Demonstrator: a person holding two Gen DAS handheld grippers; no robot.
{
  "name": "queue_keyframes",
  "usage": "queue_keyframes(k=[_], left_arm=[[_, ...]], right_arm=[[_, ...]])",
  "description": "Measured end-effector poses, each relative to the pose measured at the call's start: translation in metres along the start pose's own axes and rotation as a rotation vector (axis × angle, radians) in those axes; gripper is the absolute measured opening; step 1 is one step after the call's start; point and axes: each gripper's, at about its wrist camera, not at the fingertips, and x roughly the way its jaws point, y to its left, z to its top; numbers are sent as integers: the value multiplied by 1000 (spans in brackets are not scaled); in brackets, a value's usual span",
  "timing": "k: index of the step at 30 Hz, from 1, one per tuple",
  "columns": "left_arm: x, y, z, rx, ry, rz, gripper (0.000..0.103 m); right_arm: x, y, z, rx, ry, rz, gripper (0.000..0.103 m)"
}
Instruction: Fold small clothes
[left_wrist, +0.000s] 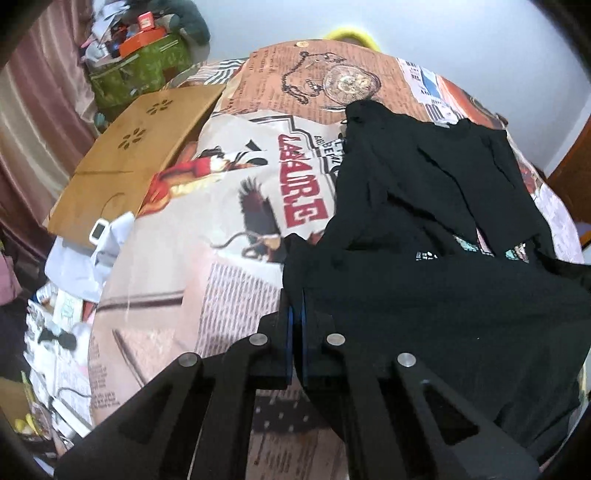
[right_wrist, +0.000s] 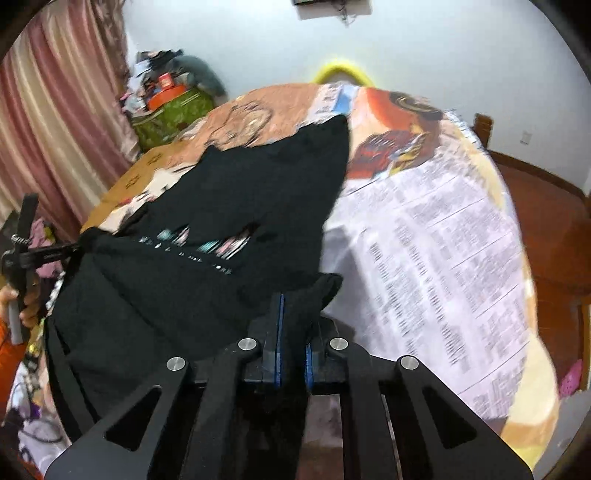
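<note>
Left wrist view: your left gripper (left_wrist: 295, 314) pinches the near left corner of the black shirt (left_wrist: 424, 221), which spreads toward 1 o'clock over the printed bedspread (left_wrist: 229, 192). Your right gripper (right_wrist: 293, 321) pinches the shirt's near right corner, cloth bunched between its fingers.

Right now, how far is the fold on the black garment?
Done: the black garment lies spread on the printed bedsheet. In hand: the left gripper is shut on its near left corner, and the right gripper is shut on the near right corner. Left: no finished fold shows yet; the near edge probably goes over next.
</note>
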Motion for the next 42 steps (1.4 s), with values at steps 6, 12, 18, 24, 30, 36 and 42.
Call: queue_keyframes(k=[6,12,18,24,30,36,42], left_arm=[[0,-11,-9,33,50,-7,34],[-30,-19,-39,72,38,-65,58],[-37,-30,-74,79,95,-143,61],[-39,-35,-87,34,123,-239,58],[-45,-52,-94,59,109,-283,33],[-48,-59,-90,67,72,-267,10],[-70,-38,-72,21,-10,-211,7]], right_arm=[[-6,-9,-3,70,24,-6,35],[-30,-10,-23,50,35,-16,46],[-31,-5,-55,45,109,0,46],[-15,5,-86,32,200,17,46],[-12,9,-89,47,169,71,31],[-10,25,-86,17,151,130,5],[-40,39,-65,-5,33,179,4]])
